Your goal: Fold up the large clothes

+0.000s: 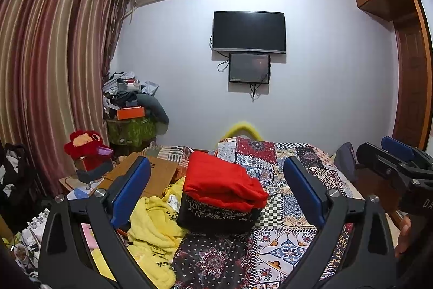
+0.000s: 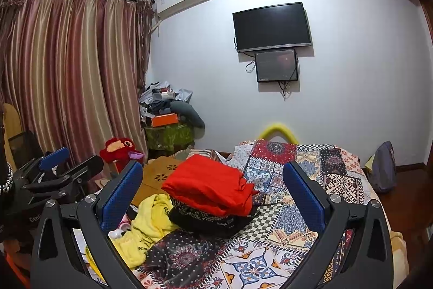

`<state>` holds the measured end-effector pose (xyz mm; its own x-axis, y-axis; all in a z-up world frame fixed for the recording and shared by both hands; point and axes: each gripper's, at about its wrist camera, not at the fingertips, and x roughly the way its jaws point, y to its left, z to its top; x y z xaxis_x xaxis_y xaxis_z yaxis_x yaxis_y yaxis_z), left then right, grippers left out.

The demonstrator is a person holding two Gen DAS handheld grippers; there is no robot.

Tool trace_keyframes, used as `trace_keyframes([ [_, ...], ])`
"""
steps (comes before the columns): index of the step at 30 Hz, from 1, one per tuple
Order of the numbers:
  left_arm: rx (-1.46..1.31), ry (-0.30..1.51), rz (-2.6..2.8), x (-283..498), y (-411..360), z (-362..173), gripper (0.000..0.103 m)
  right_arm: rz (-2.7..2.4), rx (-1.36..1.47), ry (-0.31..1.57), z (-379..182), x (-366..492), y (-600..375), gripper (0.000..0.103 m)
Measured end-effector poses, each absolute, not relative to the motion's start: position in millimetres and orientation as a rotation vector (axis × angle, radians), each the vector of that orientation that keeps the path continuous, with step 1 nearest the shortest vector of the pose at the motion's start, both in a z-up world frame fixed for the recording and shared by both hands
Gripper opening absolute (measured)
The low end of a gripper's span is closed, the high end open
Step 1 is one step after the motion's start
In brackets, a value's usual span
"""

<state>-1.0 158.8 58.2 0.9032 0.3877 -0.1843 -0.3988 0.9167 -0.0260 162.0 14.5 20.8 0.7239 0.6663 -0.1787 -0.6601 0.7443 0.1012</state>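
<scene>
A folded red garment (image 1: 220, 182) lies on top of a folded black patterned garment (image 1: 216, 216) on the patchwork bed cover (image 1: 286, 210). A crumpled yellow garment (image 1: 154, 232) lies to their left at the bed's edge. My left gripper (image 1: 216, 186) is open and empty, held above the bed, with the stack between its blue pads. My right gripper (image 2: 212, 188) is open and empty too, framing the red garment (image 2: 209, 187), black garment (image 2: 208, 220) and yellow garment (image 2: 146, 226). Each gripper shows in the other's view, the right one (image 1: 389, 156) and the left one (image 2: 67, 164).
A cardboard box (image 1: 151, 175) and a red plush toy (image 1: 86, 148) sit left of the bed. A cluttered pile (image 1: 132, 104) stands in the corner by the curtains (image 1: 48, 67). A TV (image 1: 249, 31) hangs on the far wall. A blue bag (image 2: 384, 167) lies right of the bed.
</scene>
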Motion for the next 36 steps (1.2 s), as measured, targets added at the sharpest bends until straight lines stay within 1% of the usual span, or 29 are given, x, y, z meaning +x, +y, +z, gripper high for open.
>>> trace_keyframes([
  [36,-0.06,0.201,0.351,4.1,157.3,53.2,0.099,0.724,0.039,0.234,13.3,166.7,11.4,0.103],
])
